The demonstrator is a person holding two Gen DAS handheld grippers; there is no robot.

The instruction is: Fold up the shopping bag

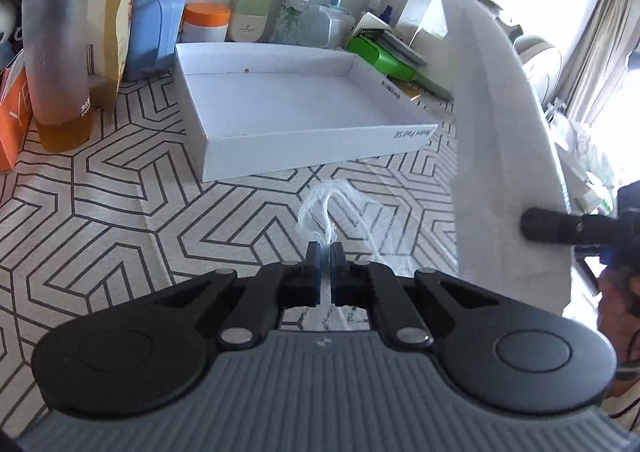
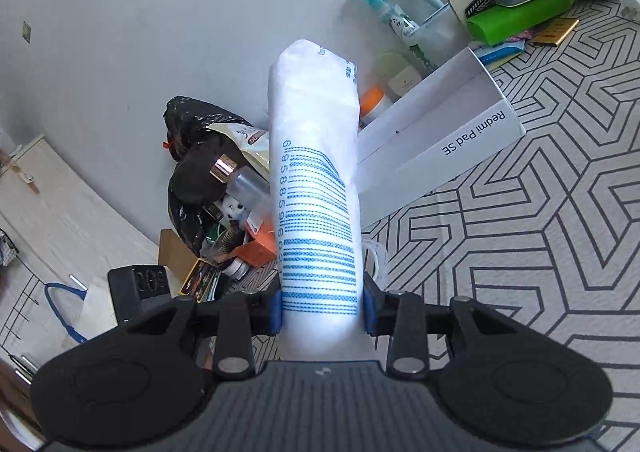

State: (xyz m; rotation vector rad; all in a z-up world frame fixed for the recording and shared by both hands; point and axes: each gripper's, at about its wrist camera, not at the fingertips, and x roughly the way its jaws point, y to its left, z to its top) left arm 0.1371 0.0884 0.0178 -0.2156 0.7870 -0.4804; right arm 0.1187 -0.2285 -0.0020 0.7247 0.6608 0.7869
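Nearby, white box (image 1: 288, 108); right gripper (image 2: 323, 310) clamped on folded bag (image 2: 316, 180), left gripper (image 1: 326, 252) pinching its handle (image 1: 320, 208).

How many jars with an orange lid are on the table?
1. The orange-lidded jar stands at the back, between the blue bag and the pale green container, behind the white box. More may be hidden by clutter.

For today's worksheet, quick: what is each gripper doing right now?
Left gripper: shut on the bag's white handle.
Right gripper: shut on the rolled shopping bag.
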